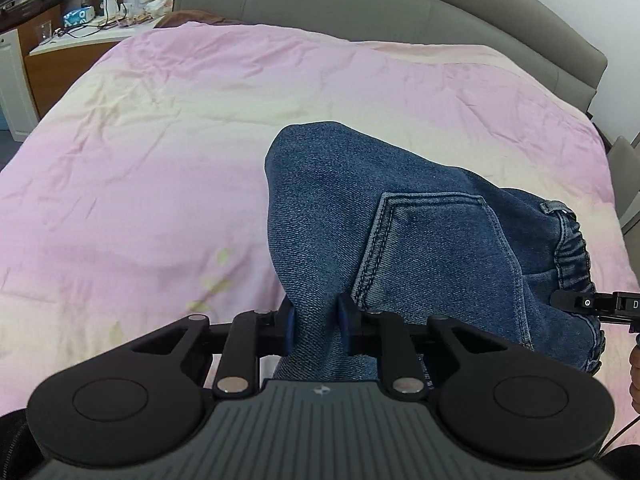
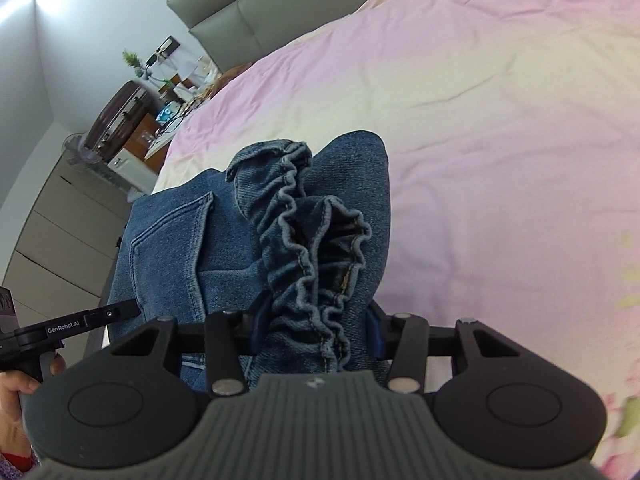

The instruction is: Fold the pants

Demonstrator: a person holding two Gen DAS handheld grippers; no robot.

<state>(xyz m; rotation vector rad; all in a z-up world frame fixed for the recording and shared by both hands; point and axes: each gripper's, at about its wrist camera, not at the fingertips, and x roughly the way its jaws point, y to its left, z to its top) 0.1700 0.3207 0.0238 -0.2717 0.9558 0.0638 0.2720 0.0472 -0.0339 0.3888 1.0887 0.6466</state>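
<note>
Blue denim pants [image 1: 360, 200] hang lifted over the pink bed cover [image 1: 180, 140], held between both grippers. My left gripper [image 1: 316, 324] is shut on a fold of denim beside the back pocket [image 1: 432, 240]. In the right wrist view my right gripper [image 2: 316, 328] is shut on the bunched elastic waistband [image 2: 304, 240], with the pants [image 2: 180, 248] draping away from it. The right gripper's tip [image 1: 576, 302] shows at the waistband [image 1: 572, 248] in the left wrist view. The left gripper's finger [image 2: 100, 318] touches the denim edge in the right wrist view.
The pink and cream bed cover [image 2: 500, 140] spreads wide on all sides of the pants. A grey padded headboard [image 1: 400, 12] bounds the far side. A cluttered nightstand [image 1: 80, 36] stands at the far left corner. A person's hand [image 2: 16, 388] grips the left handle.
</note>
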